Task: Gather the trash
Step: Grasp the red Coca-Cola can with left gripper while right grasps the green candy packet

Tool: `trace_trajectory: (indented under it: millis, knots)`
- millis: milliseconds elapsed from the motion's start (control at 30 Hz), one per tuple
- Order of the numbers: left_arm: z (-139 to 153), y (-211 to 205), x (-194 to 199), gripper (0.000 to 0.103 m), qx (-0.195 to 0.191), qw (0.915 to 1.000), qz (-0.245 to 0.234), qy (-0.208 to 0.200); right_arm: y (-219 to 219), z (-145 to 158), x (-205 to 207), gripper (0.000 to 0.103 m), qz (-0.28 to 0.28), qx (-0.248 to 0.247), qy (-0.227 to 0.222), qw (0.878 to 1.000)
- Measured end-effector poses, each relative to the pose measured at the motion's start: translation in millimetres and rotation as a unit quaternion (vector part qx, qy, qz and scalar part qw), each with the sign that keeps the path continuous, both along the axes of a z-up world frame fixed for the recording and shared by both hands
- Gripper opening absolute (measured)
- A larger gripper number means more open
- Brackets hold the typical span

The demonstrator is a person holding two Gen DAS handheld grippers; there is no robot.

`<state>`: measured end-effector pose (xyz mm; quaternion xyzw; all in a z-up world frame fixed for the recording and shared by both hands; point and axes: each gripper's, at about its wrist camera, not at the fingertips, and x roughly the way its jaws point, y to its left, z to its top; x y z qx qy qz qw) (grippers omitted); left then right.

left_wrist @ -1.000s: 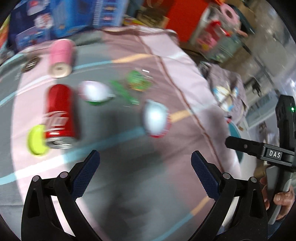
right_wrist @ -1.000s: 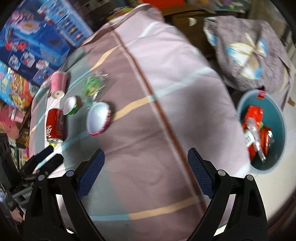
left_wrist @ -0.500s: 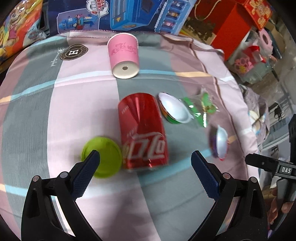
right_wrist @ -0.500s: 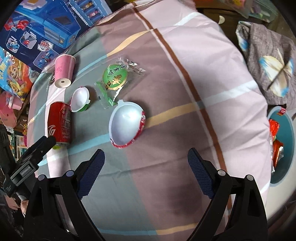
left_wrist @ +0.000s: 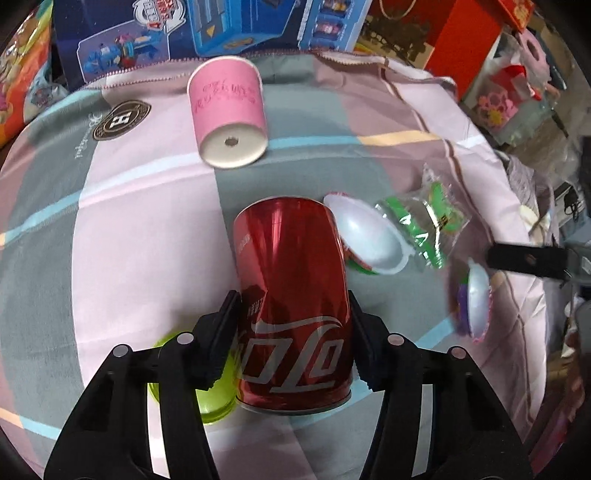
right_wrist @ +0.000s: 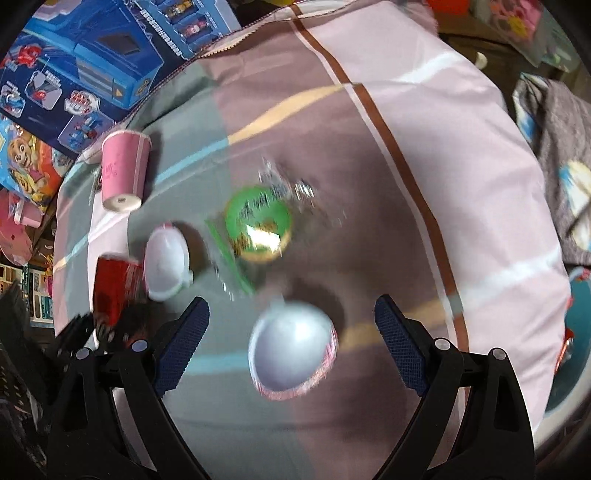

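Note:
A red cola can [left_wrist: 291, 306] lies on its side on the striped cloth. My left gripper [left_wrist: 293, 332] is closing on it, and both pads touch the can's sides. A green lid [left_wrist: 207, 391] sits against the can's left side, under the left finger. My right gripper [right_wrist: 291, 314] stands open above a white cup with a pink rim [right_wrist: 290, 347], not touching it. Further back lie a pink paper cup [left_wrist: 229, 110], a white half-shell cup [left_wrist: 369, 243] and a green snack wrapper [right_wrist: 258, 221]. The right wrist view is blurred.
Blue toy boxes [left_wrist: 221, 29] line the far edge of the cloth, with a red box [left_wrist: 461, 33] at the back right. A teal bin [right_wrist: 570, 369] holding red wrappers stands off the right edge, beside a grey cloth heap [right_wrist: 554, 129].
My left gripper came down over the red can and its jaws went from wide open to closed on the can. My right gripper moved across the cloth until the white cup lay between its fingers.

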<state>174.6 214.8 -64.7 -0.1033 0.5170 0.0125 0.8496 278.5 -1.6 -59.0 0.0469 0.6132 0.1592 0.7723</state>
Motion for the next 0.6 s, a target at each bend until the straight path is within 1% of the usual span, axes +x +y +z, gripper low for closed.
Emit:
trace_trajectory:
  millis: [167, 300, 367, 400, 433, 467, 500, 533, 567, 600]
  knots:
    - [6, 1, 2, 0.056, -0.011, 0.9999, -0.007, -0.007, 14, -14, 29, 0.087, -0.002, 0.009, 0.000, 1.000]
    - [4, -1, 6, 0.056, -0.014, 0.9999, -0.008, 0.000, 26, -28, 37, 0.087, 0.004, 0.009, 0.008, 1.000]
    - [0, -2, 8, 0.057, -0.015, 0.9999, -0.008, 0.005, 29, -31, 36, 0.087, 0.008, 0.004, -0.007, 1.000]
    - [-2, -3, 9, 0.057, -0.015, 0.9998, -0.006, 0.009, 30, -30, 34, 0.083, 0.012, 0.002, -0.018, 1.000]
    - [-4, -3, 10, 0.057, -0.015, 0.9998, -0.004, 0.012, 31, -30, 33, 0.067, 0.017, -0.002, -0.025, 1.000]
    - [-5, -3, 10, 0.058, -0.015, 0.9998, -0.003, 0.011, 32, -28, 31, 0.056, 0.023, -0.010, -0.036, 0.999]
    - [-5, -3, 11, 0.058, -0.013, 0.9999, 0.000, 0.010, 31, -27, 30, 0.041, 0.028, -0.001, -0.032, 0.999]
    - [-5, -4, 11, 0.058, -0.013, 0.9999, 0.001, 0.011, 29, -27, 30, 0.036, 0.027, 0.007, -0.027, 0.999]
    - [-5, -4, 12, 0.058, -0.014, 0.9998, 0.003, 0.011, 27, -26, 30, 0.034, 0.027, 0.014, -0.024, 0.999]
    - [-4, -5, 12, 0.057, -0.015, 0.9998, 0.005, 0.011, 26, -24, 29, 0.026, 0.027, 0.016, -0.027, 0.999]
